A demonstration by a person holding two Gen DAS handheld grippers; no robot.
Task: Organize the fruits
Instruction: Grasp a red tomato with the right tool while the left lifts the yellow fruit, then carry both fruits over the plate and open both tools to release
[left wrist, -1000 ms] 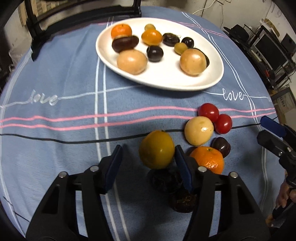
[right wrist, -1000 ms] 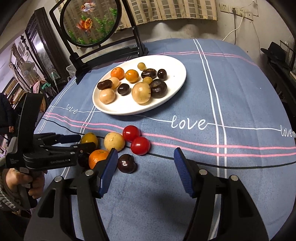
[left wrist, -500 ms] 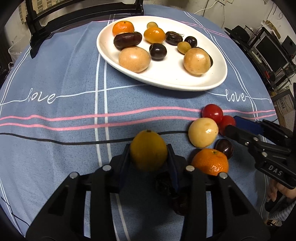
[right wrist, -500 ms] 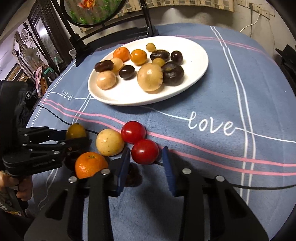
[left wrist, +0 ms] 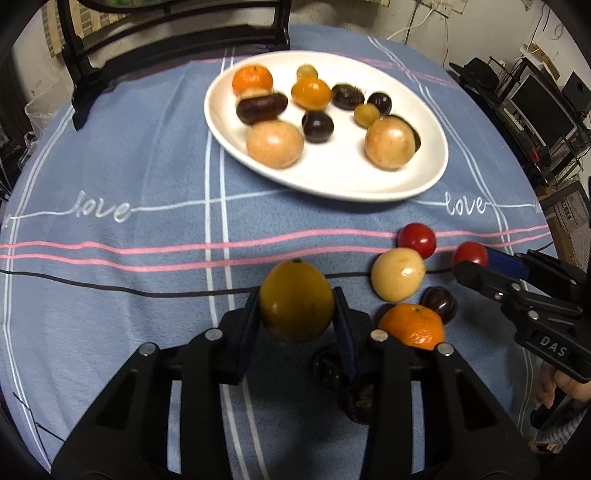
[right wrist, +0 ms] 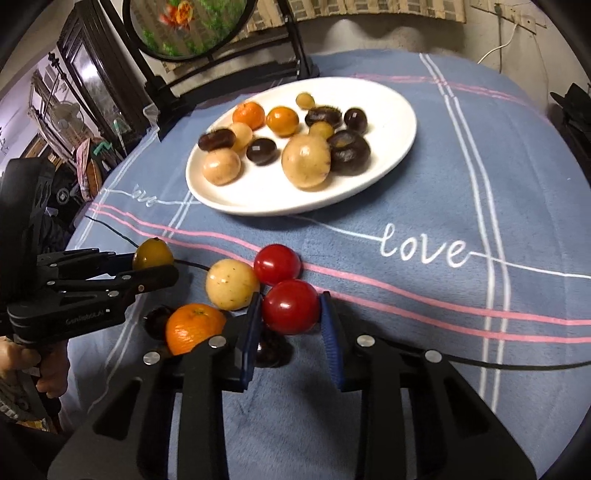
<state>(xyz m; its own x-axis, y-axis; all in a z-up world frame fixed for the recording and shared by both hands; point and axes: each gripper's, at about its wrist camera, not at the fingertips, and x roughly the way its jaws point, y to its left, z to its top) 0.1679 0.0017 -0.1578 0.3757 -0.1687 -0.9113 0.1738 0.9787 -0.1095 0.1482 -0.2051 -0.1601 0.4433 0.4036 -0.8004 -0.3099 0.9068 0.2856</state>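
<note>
My left gripper (left wrist: 296,306) is shut on a yellow-green citrus fruit (left wrist: 296,300), held just above the blue cloth; the fruit also shows in the right wrist view (right wrist: 152,253). My right gripper (right wrist: 290,308) is shut on a red tomato (right wrist: 291,306), which also shows in the left wrist view (left wrist: 470,253). Loose on the cloth lie a second red tomato (right wrist: 277,264), a pale yellow fruit (right wrist: 232,283), an orange tangerine (right wrist: 194,327) and dark chestnut-like fruits (left wrist: 439,304). The white oval plate (left wrist: 332,181) holds several fruits.
A black stand with a round fish picture (right wrist: 184,27) stands behind the plate at the table's far edge. Shelves and electronics (left wrist: 535,99) are off the table's right. The left gripper's body (right wrist: 74,295) sits close beside the loose fruit group.
Both grippers went from open to shut: the left closed on the yellow-green citrus and lifted it slightly, the right moved forward and closed on the nearer red tomato.
</note>
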